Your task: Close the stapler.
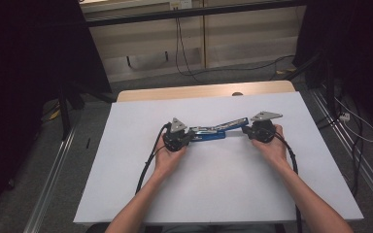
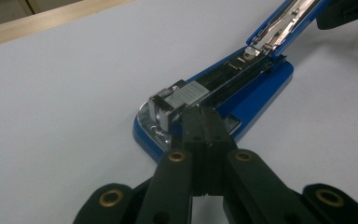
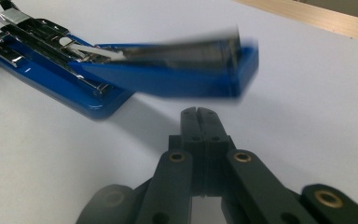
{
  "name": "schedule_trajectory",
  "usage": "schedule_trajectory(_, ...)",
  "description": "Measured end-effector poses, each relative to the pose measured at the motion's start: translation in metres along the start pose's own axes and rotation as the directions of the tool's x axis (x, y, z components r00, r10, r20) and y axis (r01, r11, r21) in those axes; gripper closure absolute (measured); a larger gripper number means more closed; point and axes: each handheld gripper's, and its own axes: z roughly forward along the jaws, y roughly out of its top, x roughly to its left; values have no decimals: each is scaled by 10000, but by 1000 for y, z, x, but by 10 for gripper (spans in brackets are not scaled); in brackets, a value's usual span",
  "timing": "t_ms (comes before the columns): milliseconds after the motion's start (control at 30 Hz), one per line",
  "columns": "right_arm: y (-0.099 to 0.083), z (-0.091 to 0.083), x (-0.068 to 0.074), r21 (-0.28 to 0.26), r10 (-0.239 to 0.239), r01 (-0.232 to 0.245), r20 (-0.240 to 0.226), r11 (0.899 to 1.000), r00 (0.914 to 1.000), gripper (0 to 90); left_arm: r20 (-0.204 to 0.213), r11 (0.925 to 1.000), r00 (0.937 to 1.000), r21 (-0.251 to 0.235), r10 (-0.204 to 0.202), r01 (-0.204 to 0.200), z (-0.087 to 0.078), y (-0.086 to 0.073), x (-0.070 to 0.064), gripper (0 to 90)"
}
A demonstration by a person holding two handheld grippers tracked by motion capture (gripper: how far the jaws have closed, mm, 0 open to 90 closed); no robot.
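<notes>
"Why is the stapler [image 1: 213,131] lying in the middle of the worktop [image 1: 126,194] with its top swung up like that?"

"I have it opened out. The blue base stays flat on the white sheet and the lid [image 3: 177,65] is lifted away toward my right, so the metal staple channel [image 2: 223,79] is bare. My guess is that it is being opened for loading or clearing staples."

"And your left tongs [image 2: 204,120]?"

"Closed, jaws pressed together, gripping nothing. Their tip sits right at the front end of the channel, just beside the little grey metal block [image 2: 179,99] there. I use them as a finger to pin the base down, so it doesn't slide or tip while the lid moves."

"The right tongs [image 3: 199,114]?"

"Also closed and empty. From above they are at the far end of the lid; in the right gripper view their tip is just under the lid's blurred blue end, so I judge they are nudging it up rather than pinching it."
</notes>
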Motion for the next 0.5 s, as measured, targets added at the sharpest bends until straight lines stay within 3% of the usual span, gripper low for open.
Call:
schedule_trajectory(167, 1, -1, 2, -346, -111, 109, -61, 9993, 9999, 900, 37, 10000, 10000, 35, 38, -38, 0, 0, 0, 900)
schedule_trajectory(500, 2, -2, 6, -524, -113, 100, -249, 9986, 9996, 900, 4, 9999, 10000, 57, 88, -88, -1, 0, -2, 898)
